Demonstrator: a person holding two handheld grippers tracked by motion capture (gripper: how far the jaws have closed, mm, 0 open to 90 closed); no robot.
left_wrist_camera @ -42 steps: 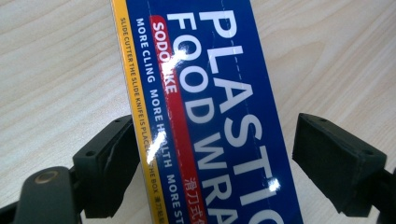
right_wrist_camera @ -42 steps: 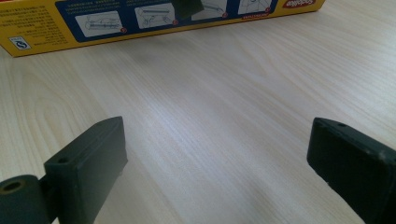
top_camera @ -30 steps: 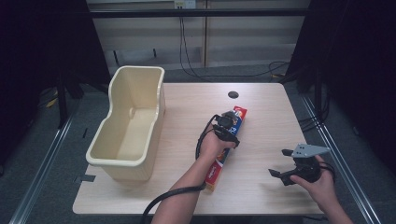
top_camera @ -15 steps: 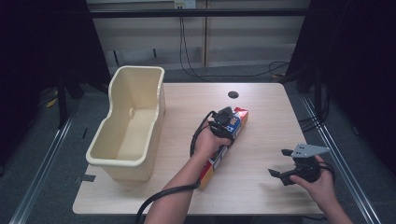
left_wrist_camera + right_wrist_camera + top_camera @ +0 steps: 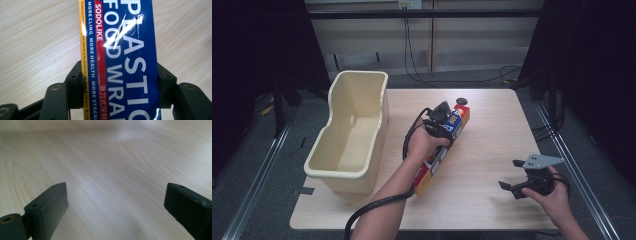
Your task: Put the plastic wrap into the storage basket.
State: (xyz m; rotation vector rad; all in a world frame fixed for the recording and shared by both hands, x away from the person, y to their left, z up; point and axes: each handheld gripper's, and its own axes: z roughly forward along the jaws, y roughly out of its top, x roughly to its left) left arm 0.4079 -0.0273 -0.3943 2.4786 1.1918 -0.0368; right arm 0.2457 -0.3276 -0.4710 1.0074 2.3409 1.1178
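Pale wooden table across the middle of the high view, dark floor all round. Cream plastic tub at centre left, open and empty, its long side running up the frame. Long plastic wrap box lying slantwise at frame centre, upper end near a small black disc on the tabletop, lower end hidden under the forearm. Left gripper clenched across the box near its upper end; in the left gripper view both black pads pressed on the box's long edges, jaws having just closed onto it. Right gripper low at the right of the high view, released, nothing between its widely parted jaws, bare wood ahead in the right gripper view. Likely risks: a grip far off the middle of so long a box, hence sagging or swivelling of the free end in the pads on lifting; glossy card, so slipping too; a trailing end catching the tub's rim during any swing toward it. Legible print on the blue face: "SODOLIKE" on a red band, "PLASTIC FOOD WRAP" in part, "MORE CLING MORE HEALTH MORE STREN…", some Chinese characters, and small text on the yellow edge about a slide cutter.
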